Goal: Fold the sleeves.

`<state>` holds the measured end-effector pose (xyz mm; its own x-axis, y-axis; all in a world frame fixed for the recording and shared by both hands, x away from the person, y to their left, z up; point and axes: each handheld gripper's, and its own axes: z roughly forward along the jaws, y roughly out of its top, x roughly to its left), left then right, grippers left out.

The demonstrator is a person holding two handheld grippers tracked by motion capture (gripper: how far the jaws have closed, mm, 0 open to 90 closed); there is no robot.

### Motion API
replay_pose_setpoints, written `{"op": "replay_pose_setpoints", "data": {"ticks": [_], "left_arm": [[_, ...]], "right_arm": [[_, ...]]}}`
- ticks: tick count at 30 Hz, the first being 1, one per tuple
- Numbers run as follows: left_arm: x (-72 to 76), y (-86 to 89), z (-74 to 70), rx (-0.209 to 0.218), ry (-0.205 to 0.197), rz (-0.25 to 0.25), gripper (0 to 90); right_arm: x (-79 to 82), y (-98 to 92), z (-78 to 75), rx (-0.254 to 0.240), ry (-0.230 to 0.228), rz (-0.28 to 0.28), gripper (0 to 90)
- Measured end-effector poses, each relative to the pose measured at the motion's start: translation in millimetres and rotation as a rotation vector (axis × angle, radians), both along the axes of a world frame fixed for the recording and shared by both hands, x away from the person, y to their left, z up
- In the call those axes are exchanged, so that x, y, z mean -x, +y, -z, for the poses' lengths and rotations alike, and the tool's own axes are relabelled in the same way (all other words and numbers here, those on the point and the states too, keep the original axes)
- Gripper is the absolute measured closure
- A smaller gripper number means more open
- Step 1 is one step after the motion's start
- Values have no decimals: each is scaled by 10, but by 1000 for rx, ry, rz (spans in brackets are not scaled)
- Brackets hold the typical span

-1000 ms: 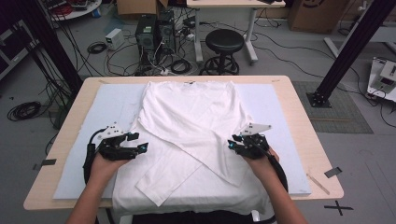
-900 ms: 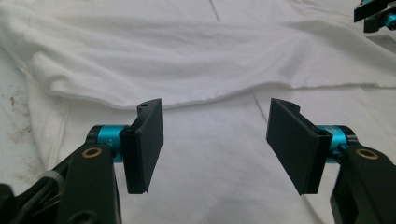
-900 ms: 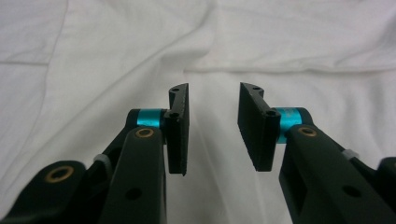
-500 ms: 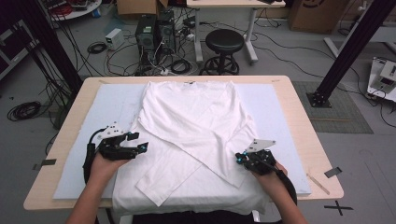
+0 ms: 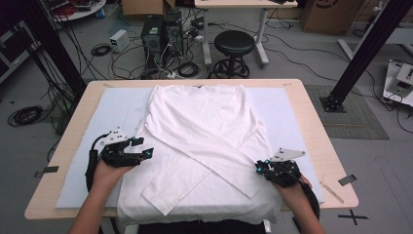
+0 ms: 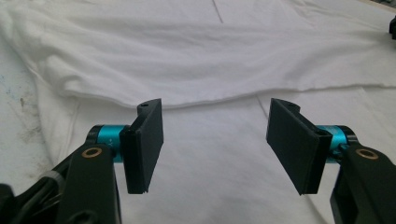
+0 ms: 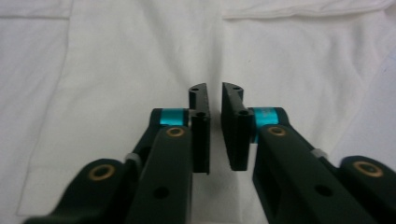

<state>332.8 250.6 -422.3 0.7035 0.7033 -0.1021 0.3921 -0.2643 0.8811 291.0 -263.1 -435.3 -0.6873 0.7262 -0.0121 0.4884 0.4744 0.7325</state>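
- White shirt [image 5: 204, 141] lies flat on the pale mat [image 5: 87, 165]; its lower hem is cut off by the table [image 5: 311, 107] edge.
- My left gripper [image 5: 146, 153] gapes wide, empty.
- My right gripper [image 7: 215, 126], just been opening, shows a slit with nothing between.
- Cables clutter the floor [image 5: 122, 53].

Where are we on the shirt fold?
Done: the shirt lies flat on the table with both sleeves crossed over its front. In hand: nothing gripped. The left gripper hovers open at the shirt's left edge; the right gripper, its jaws just opening slightly from a narrow gap, sits at the lower right hem with no cloth between them. Left: probably folding the body itself.
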Motion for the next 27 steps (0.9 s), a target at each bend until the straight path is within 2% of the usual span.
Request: {"op": "replay_pose_setpoints", "data": {"ticks": [2,4,5,6,7,8,9,10,11,12,16,19,22,24,27], "left_arm": [[-1,6,-7,-3,-3,-3,366],[0,3,-11,-2,-4,-5,366],[6,-8,-24,-7,-9,-4,366],[6,-8,-24,-7,-9,-4,366],[13,-23,-48,-18,-20,-2,363],[13,-29,-64,-24,-28,-3,362],[12,-36,-80,-20,-34,-1,361],[12,-36,-80,-20,-34,-1,359],[12,-36,-80,-20,-34,-1,359],[4,-40,-126,-12,-51,-2,354],[-3,-26,-161,-8,-63,-10,331],[1,3,-187,-6,-72,-12,329],[0,33,-204,-5,-80,-17,323],[-3,46,-214,-5,-80,-11,315],[-5,70,-251,0,-92,-4,303]], "right_arm": [[-3,-29,-45,-22,-23,9,734],[-10,-42,-77,-35,-31,16,717],[-36,-56,-151,-54,-63,29,637],[-36,-56,-151,-54,-63,29,637],[-74,-55,-240,-72,-95,45,547],[-92,-50,-289,-74,-116,57,519],[-116,-50,-338,-79,-135,61,507],[-116,-50,-338,-79,-135,61,507],[-145,-54,-389,-93,-146,66,507],[-213,-59,-478,-120,-165,70,462],[-333,-34,-613,-158,-190,66,424],[-374,-17,-642,-178,-197,68,404],[-388,33,-627,-219,-234,69,366],[-392,52,-617,-204,-223,68,347],[-394,27,-616,-208,-226,71,314]]}}
